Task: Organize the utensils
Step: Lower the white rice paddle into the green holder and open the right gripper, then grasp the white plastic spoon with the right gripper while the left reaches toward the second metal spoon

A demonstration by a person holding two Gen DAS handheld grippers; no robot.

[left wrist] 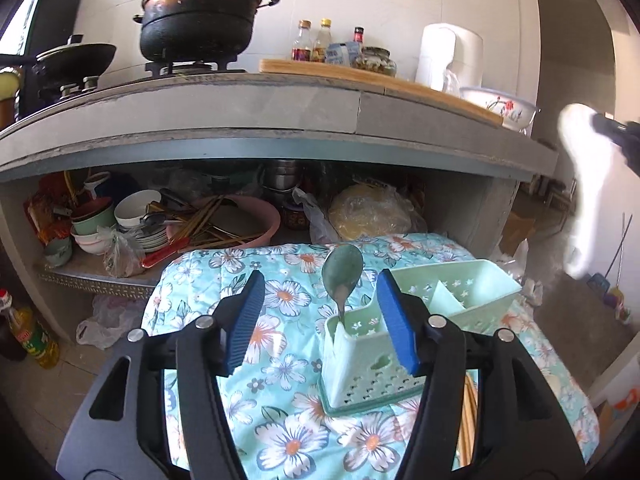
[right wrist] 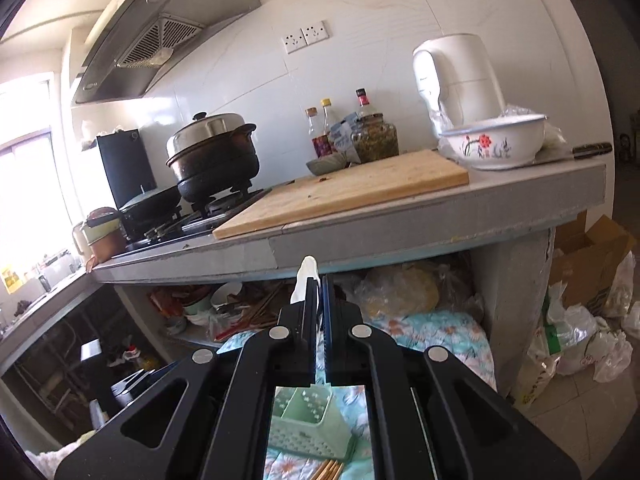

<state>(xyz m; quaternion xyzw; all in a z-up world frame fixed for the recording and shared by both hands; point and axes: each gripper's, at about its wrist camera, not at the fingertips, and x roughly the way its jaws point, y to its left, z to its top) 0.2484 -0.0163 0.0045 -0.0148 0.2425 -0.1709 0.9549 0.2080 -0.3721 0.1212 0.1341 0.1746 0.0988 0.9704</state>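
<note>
A metal spoon [left wrist: 343, 270] stands bowl-up in the near compartment of a mint green utensil caddy [left wrist: 452, 300] on a floral cloth [left wrist: 280, 292]. My left gripper [left wrist: 320, 316] is open. Its blue pads [left wrist: 244, 320] stand either side of the spoon's handle without touching it. At the far right edge of the left wrist view a blurred white utensil [left wrist: 588, 184] hangs in the air. My right gripper [right wrist: 318, 292] is shut on that white utensil [right wrist: 306, 276], whose tip sticks up past the fingers. Below it lie the caddy [right wrist: 300, 420] and wooden chopsticks [right wrist: 328, 470].
A grey counter edge [left wrist: 280, 120] overhangs just beyond the cloth. The shelf under it holds stacked bowls [left wrist: 136, 212], a pink basin [left wrist: 256, 220] with chopsticks, and bags. On the counter are a cutting board [right wrist: 348, 192], a flowered bowl [right wrist: 494, 144] and a black pot [right wrist: 216, 164].
</note>
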